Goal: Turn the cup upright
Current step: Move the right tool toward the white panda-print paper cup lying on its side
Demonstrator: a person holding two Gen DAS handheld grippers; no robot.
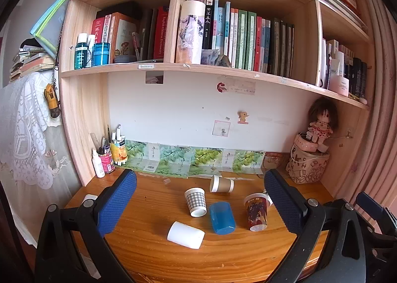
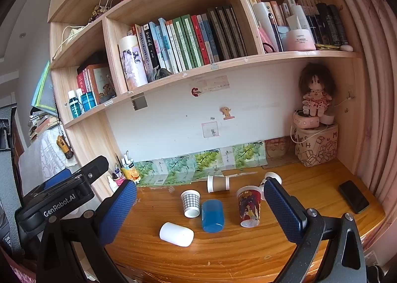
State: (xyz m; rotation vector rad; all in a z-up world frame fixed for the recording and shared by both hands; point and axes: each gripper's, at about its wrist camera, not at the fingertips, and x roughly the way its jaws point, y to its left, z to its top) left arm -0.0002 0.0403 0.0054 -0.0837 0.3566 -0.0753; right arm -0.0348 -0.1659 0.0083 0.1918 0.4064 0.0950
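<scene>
Several cups lie on their sides on the wooden desk (image 1: 148, 250): a white cup (image 1: 185, 234) nearest, a blue translucent cup (image 1: 222, 217), a grey checked cup (image 1: 195, 201), a patterned red cup (image 1: 256, 211) and a brown paper cup (image 1: 221, 184) at the back. The right wrist view shows them too: white (image 2: 176, 234), blue (image 2: 212, 215), checked (image 2: 190, 203), patterned (image 2: 249, 209), brown (image 2: 218, 183). My left gripper (image 1: 199, 204) is open and empty, held above the desk's front. My right gripper (image 2: 199, 204) is open and empty too, to the left one's right.
A small white cup (image 2: 271, 178) lies behind the patterned one. A black phone (image 2: 353, 196) lies at the desk's right. A pen holder with bottles (image 1: 106, 156) stands back left, a printed box with a doll (image 1: 309, 161) back right. Bookshelves hang above.
</scene>
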